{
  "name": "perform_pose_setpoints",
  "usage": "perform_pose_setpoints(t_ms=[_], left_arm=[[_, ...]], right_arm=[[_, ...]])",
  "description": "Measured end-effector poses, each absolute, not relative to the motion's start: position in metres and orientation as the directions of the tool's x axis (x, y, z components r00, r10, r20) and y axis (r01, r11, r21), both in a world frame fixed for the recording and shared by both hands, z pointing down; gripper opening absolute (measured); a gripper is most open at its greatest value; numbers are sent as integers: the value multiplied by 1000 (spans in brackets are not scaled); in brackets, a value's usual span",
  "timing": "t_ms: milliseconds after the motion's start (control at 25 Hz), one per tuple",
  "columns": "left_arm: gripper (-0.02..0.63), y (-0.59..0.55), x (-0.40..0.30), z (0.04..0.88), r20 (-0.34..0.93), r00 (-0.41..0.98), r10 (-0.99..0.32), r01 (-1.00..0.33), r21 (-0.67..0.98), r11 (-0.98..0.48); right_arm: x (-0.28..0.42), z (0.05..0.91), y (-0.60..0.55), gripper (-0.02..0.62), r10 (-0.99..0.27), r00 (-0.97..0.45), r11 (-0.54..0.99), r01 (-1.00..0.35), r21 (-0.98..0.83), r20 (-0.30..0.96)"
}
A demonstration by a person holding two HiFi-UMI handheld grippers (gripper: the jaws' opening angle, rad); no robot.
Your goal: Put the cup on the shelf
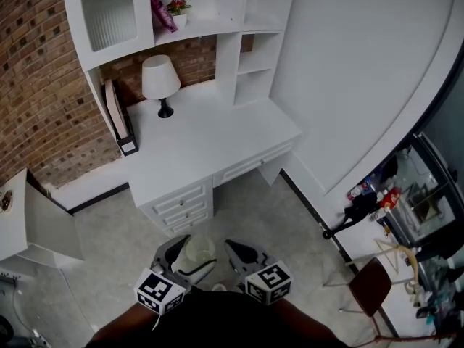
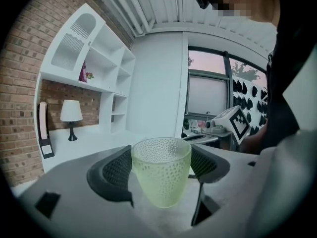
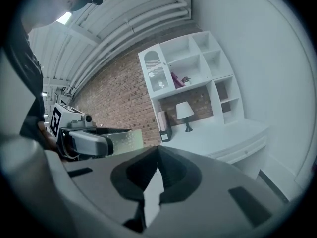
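Note:
A pale green dimpled cup [image 2: 160, 175] stands upright between the dark pads of my left gripper [image 2: 159, 168], which is shut on it. In the head view the cup [image 1: 196, 255] shows at the bottom centre, in the left gripper [image 1: 190, 254], over the floor in front of the desk. My right gripper [image 1: 233, 252] sits just right of it, shut with nothing in it; its pads [image 3: 157, 170] meet. The white shelf unit [image 1: 210, 20] rises above the desk [image 1: 210, 140], well ahead of both grippers. From the right gripper view the cup [image 3: 120, 141] shows at the left.
A white table lamp [image 1: 160, 83] and a file holder [image 1: 119, 118] stand on the desk. A small flower pot [image 1: 178, 13] and pink book [image 1: 161, 9] sit on a shelf. A dark chair [image 1: 371, 285] and cluttered table [image 1: 420, 216] are at the right. A cabinet [image 1: 29, 220] stands left.

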State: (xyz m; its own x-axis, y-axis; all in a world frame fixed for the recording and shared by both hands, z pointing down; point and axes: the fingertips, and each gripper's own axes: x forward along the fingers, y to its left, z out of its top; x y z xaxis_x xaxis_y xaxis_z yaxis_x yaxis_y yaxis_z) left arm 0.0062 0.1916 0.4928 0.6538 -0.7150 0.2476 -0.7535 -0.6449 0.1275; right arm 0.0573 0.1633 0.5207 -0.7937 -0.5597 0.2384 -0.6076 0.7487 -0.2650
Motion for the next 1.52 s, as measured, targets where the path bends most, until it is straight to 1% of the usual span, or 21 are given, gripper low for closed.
perform_pose_setpoints(t_ms=[160, 360, 640, 880, 1080, 1360, 1520], left_arm=[[367, 174, 11, 490, 246, 647, -722, -759, 120, -640], [367, 157, 13, 485, 235, 639, -733, -767, 111, -633], [367, 142, 0, 498, 257, 612, -748, -789, 133, -600], [367, 114, -4, 505, 294, 628, -720, -775, 161, -611], [367, 73, -2, 506, 239, 647, -724, -762, 157, -629], [367, 17, -19, 507, 243, 651, -719, -757, 147, -636], [367, -27, -29, 498, 222, 655, -722, -753, 124, -646]], right_arm=[[69, 518, 151, 5, -574, -789, 723, -614, -317, 221], [78, 524, 138, 5, -580, -780, 710, -626, -323, 236], [71, 531, 123, 5, -562, -790, 726, -614, -311, 247], [69, 536, 95, 5, -575, -778, 719, -629, -296, 255], [81, 550, 65, 5, -600, -733, 681, -678, -276, 319], [68, 542, 0, 5, -610, -721, 687, -688, -233, 328], [58, 533, -42, 5, -618, -718, 689, -691, -219, 321]])
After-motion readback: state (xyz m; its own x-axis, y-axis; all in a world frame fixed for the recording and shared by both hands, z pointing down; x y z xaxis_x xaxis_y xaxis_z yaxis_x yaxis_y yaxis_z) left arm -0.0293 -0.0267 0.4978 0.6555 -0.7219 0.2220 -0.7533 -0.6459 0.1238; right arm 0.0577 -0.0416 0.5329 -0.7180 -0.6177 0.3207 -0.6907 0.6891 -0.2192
